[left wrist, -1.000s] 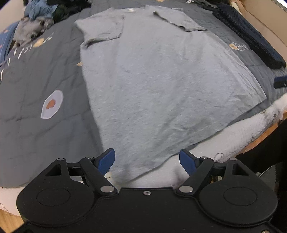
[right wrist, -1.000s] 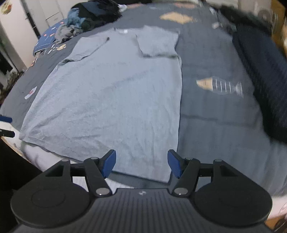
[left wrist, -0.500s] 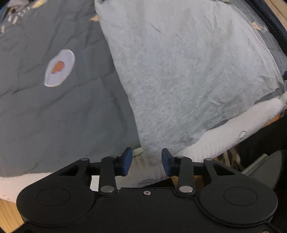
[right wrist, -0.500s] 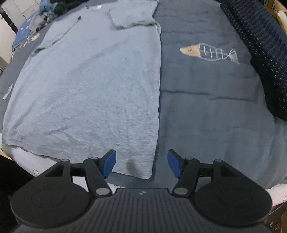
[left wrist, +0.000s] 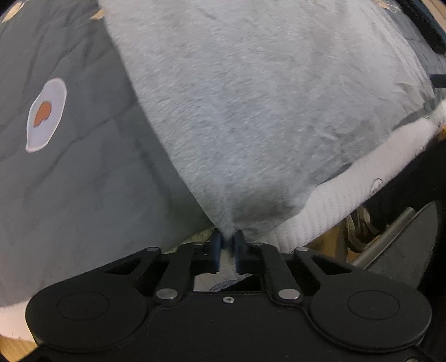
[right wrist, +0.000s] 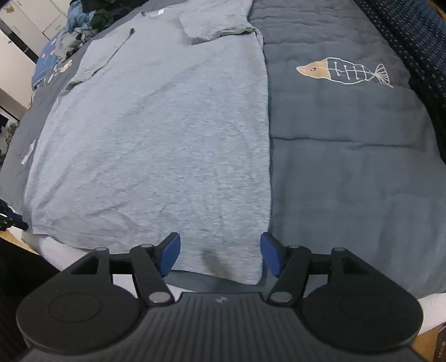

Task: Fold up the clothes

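A light grey T-shirt (right wrist: 156,133) lies spread flat on a dark grey quilt (right wrist: 348,167), its hem toward me and its sleeves folded in at the far end. In the left wrist view the shirt's (left wrist: 251,111) near hem corner is pinched between the blue pads of my left gripper (left wrist: 227,242), which is shut on it, and the cloth rises into the jaws. My right gripper (right wrist: 220,253) hovers open over the shirt's other hem corner, one blue pad on each side of it, apart from the cloth.
The quilt carries a fried-egg print (left wrist: 46,114) and a fish-skeleton print (right wrist: 345,72). A white mattress edge (left wrist: 348,183) runs under the hem. A dark dotted garment (right wrist: 418,41) lies along the right. A heap of clothes (right wrist: 83,22) sits far left.
My left gripper dropped to the shirt's near hem corner and its jaws went from wide apart to shut on the cloth. My right gripper came down closer to the other corner and stayed open.
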Demonstrator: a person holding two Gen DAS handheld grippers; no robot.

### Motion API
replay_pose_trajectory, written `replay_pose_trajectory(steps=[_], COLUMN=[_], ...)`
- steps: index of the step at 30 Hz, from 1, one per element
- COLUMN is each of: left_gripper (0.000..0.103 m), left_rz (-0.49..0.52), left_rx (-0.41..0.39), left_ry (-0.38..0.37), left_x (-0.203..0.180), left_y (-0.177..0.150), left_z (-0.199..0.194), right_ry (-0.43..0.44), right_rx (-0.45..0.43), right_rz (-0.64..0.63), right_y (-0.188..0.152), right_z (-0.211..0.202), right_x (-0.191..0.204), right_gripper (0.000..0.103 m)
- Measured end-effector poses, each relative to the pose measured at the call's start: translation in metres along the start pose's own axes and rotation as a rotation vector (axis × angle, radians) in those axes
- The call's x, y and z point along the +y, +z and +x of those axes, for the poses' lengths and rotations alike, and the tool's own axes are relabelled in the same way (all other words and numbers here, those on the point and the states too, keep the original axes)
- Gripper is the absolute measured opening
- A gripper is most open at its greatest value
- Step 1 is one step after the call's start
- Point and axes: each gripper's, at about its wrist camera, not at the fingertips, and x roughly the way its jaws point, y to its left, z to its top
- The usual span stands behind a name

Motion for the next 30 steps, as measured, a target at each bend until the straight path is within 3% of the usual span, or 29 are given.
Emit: replay_pose_trajectory(steps=[6, 14, 17, 21, 24, 27, 28, 30], left_gripper=[0.002, 0.002, 0.003, 0.003, 0.003, 0.003, 0.004, 0.014], left_rz=[-0.013, -0.089, -0.182, -0.312, -0.387, -0.470, -0.425, -0.290], left_rx=[-0.128, -0.487, -0.546, -0.542, -0.578, -0.549, -0.520, -0.624], left_ry=[-0.041, -0.140, -0.124, -0.127, -0.214, -0.257, -0.214, -0.229], left_x=[0.002, -0.001, 0.003, 0.015, 0.021, 0.020, 0.012, -0.005], left_y=[-0.005, 0.026, 0.051, 0.067, 0.059, 0.050, 0.056, 0.052], left_z=[-0.031, -0.107, -0.102, -0.061, -0.026, 0.004, -0.002, -0.023], right_ry=[0.043, 0.087, 0.088, 0.077, 0.079, 0.085, 0.076, 0.046], right_rx=[-0.049, -0.089, -0.105, -0.122, -0.137, -0.167, -0.172, -0.174], right_rz=[0.024, 0.078, 0.102, 0.125, 0.144, 0.158, 0.155, 0.126], right_y=[-0.005, -0.007, -0.007, -0.009, -0.010, -0.013, -0.013, -0.015], right_z=[-0.008, -0.010, -0.009, -0.009, -0.010, -0.015, -0.017, -0.023], right_x=[-0.001, -0.008, -0.010, -0.014, -0.018, -0.021, -0.022, -0.019], right_gripper=[0.063, 0.063, 0.063, 0.063, 0.063, 0.063, 0.063, 0.063])
